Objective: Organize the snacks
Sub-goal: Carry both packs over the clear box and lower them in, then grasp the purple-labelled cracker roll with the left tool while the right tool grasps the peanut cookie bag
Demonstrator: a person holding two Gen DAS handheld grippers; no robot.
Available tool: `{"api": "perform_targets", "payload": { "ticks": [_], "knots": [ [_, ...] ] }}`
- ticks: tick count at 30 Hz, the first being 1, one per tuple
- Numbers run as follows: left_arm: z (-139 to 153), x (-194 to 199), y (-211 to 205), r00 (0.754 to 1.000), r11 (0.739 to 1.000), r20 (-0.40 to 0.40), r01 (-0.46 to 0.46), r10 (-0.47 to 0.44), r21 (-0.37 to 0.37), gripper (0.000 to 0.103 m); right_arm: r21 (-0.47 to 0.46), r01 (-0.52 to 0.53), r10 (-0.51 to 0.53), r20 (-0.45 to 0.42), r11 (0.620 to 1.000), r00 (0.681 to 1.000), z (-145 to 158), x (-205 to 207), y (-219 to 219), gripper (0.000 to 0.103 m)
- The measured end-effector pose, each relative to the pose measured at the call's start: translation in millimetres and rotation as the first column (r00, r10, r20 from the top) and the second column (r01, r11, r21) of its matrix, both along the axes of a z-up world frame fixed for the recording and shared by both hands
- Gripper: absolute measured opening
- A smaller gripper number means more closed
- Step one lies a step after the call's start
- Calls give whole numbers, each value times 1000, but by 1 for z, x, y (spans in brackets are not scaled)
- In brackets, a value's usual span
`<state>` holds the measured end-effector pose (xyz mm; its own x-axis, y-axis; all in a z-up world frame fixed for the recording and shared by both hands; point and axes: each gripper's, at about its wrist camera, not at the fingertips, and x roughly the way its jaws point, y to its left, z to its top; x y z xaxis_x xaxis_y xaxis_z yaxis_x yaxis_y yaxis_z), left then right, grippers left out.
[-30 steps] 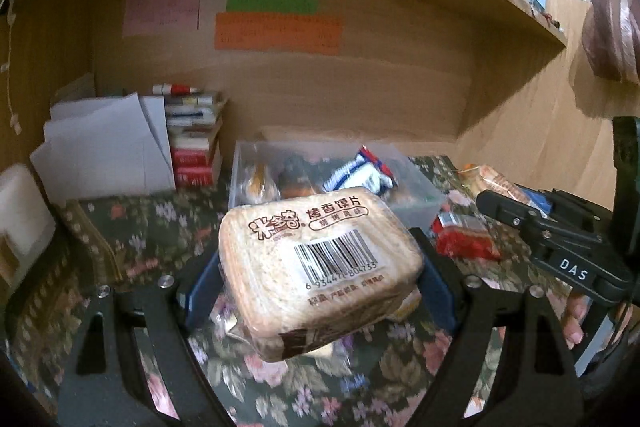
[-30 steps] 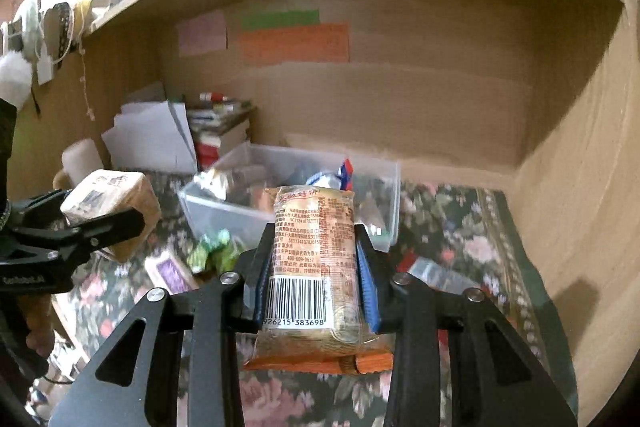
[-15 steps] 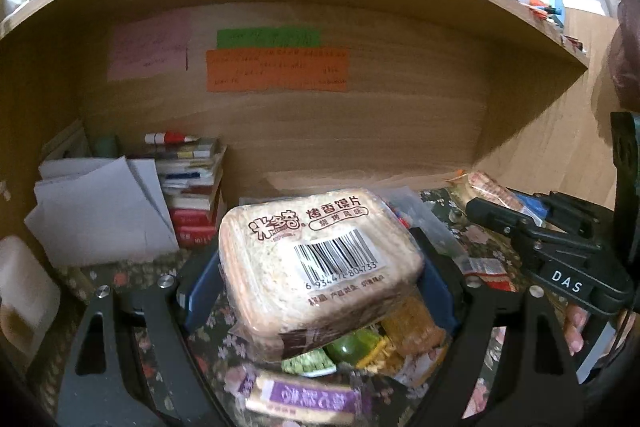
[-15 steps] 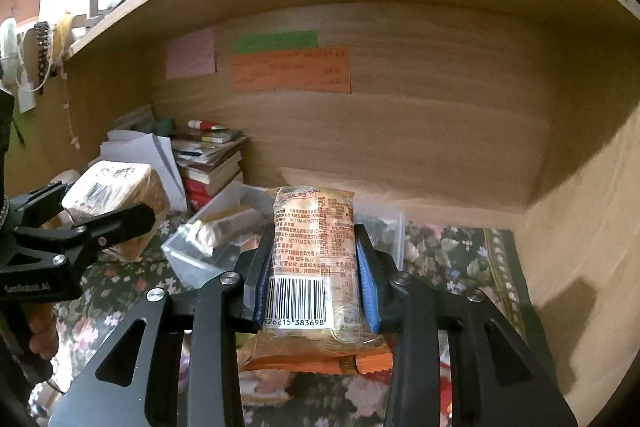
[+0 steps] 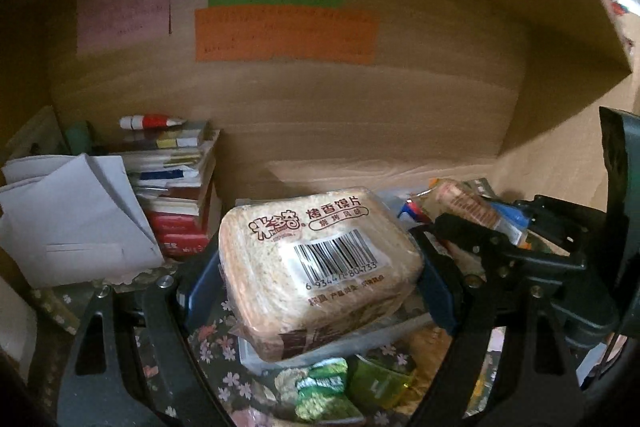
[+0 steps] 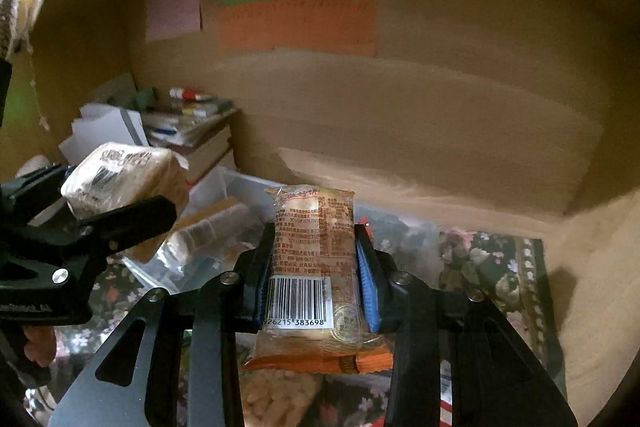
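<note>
My left gripper [image 5: 316, 275] is shut on a tan pack of baked bread slices [image 5: 320, 267] with a barcode, held above the near edge of a clear plastic bin [image 5: 332, 347]. My right gripper [image 6: 314, 263] is shut on a clear cookie pack with an orange end [image 6: 314, 275], held upright in front of the same bin [image 6: 236, 183]. The left gripper and its pack show at the left of the right wrist view [image 6: 120, 183]. The right gripper with its pack shows at the right of the left wrist view [image 5: 468, 211].
Green and yellow snack packets [image 5: 324, 391] lie on the floral cloth [image 6: 496, 259] below the bin. A book stack [image 5: 176, 195] and white papers [image 5: 72, 219] stand at the back left. Wooden walls and a shelf enclose the nook.
Both grippers have moved forward and nearer the back wall with their packs. The bin now lies right below and ahead of them.
</note>
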<state>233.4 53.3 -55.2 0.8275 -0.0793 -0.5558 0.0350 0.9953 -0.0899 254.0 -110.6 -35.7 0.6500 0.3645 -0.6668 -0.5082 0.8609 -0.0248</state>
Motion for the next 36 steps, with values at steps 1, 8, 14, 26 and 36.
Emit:
{"api": "perform_targets", "payload": {
  "ticks": [1, 8, 14, 26, 36],
  "knots": [
    [-2, 2, 0, 1000, 1000, -6, 0, 0, 0, 86, -9, -1, 0, -10, 1000, 1000, -3, 3, 2, 33],
    [-19, 23, 7, 999, 1000, -54, -3, 3, -7, 86, -57, -14, 10, -67, 998, 998, -22, 19, 13, 33],
    [-24, 31, 10, 999, 1000, -50, -16, 16, 0, 86, -75, -20, 14, -80, 997, 997, -27, 21, 15, 33],
    [-5, 5, 11, 1000, 1000, -17, -9, 9, -9, 92, -59, -17, 14, -59, 998, 998, -12, 6, 2, 56],
    [-12, -41, 9, 999, 1000, -35, -6, 7, 17, 100, -39, 20, -21, -38, 999, 999, 4, -33, -39, 66]
  ]
}}
